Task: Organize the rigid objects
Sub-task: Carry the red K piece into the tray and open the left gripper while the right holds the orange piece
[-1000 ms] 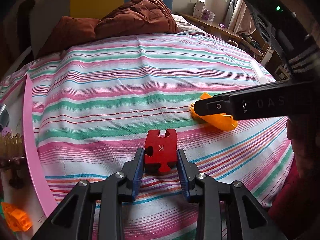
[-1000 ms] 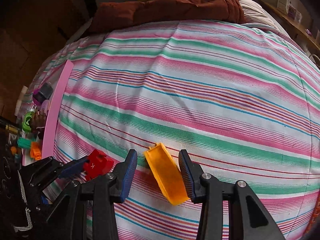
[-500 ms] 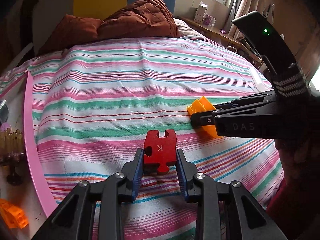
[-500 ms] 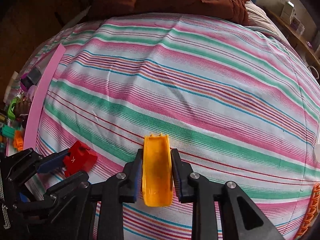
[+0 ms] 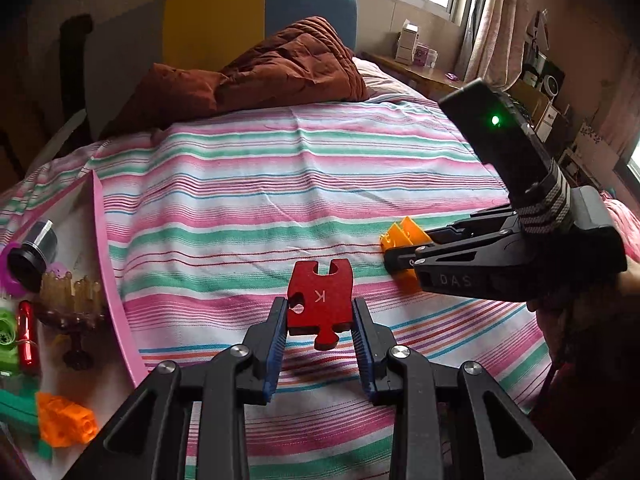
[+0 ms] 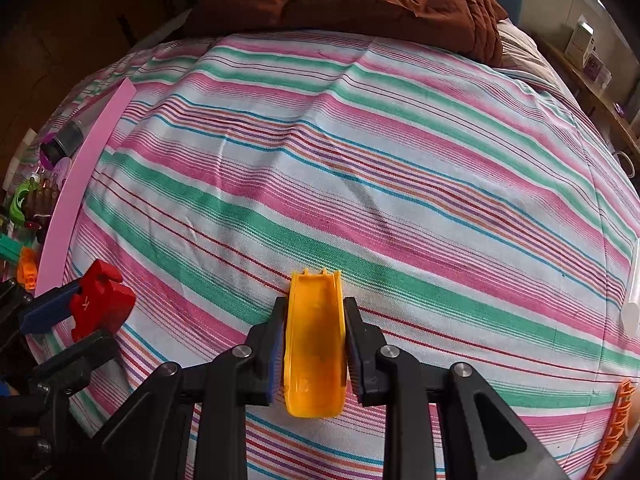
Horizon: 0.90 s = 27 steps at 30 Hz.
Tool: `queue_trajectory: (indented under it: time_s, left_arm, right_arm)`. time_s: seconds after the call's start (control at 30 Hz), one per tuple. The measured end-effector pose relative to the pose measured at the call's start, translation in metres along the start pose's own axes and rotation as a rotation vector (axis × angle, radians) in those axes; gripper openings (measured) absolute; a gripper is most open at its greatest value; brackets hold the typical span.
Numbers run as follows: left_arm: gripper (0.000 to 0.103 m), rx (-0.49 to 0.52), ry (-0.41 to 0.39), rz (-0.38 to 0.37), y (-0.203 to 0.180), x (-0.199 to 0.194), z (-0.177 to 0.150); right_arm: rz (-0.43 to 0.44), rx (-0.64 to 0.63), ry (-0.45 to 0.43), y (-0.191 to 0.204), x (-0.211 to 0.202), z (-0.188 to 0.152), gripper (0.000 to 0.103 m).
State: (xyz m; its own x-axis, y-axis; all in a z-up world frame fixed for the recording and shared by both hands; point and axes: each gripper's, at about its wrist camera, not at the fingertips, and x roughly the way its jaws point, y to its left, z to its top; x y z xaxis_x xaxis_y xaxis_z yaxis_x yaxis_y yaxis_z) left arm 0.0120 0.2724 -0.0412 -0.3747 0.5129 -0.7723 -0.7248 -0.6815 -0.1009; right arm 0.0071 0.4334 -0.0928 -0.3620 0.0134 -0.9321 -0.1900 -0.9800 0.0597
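My left gripper [image 5: 320, 312] is shut on a red puzzle-shaped block marked K [image 5: 320, 300] and holds it just above the striped bedspread; the block also shows in the right wrist view [image 6: 102, 300]. My right gripper [image 6: 314, 312] is shut on an orange scoop-shaped piece [image 6: 314, 340], lifted a little off the bed. In the left wrist view the right gripper [image 5: 400, 258] sits to the right, with the orange piece [image 5: 398, 236] poking out past its fingers.
A pink-rimmed tray [image 5: 108, 272] lies along the bed's left side, holding a small orange block [image 5: 66, 426], a green piece [image 5: 8, 328], a brown stand [image 5: 70, 300] and a dark cylinder [image 5: 34, 244]. A brown quilt [image 5: 280, 72] lies at the head. An orange toothed strip [image 6: 612, 432] lies at the right.
My right gripper closed on the orange piece, straightened it and raised it. My left gripper closed on the red block and lifted it slightly off the bed.
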Motion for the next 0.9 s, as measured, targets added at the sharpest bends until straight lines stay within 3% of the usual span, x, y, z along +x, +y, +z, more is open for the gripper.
queue_trajectory:
  time_s: [0.4,0.9]
  left_arm:
    - [0.032,-0.065,-0.068,0.056,0.028,-0.037,0.005]
    - [0.032,-0.167,-0.101,0.128,0.078,-0.068,-0.013]
  right_arm:
    - [-0.031,-0.031,-0.018,0.008,-0.004,-0.006,0.026]
    - [-0.057,-0.048,-0.031,0.017,-0.007,-0.010,0.025]
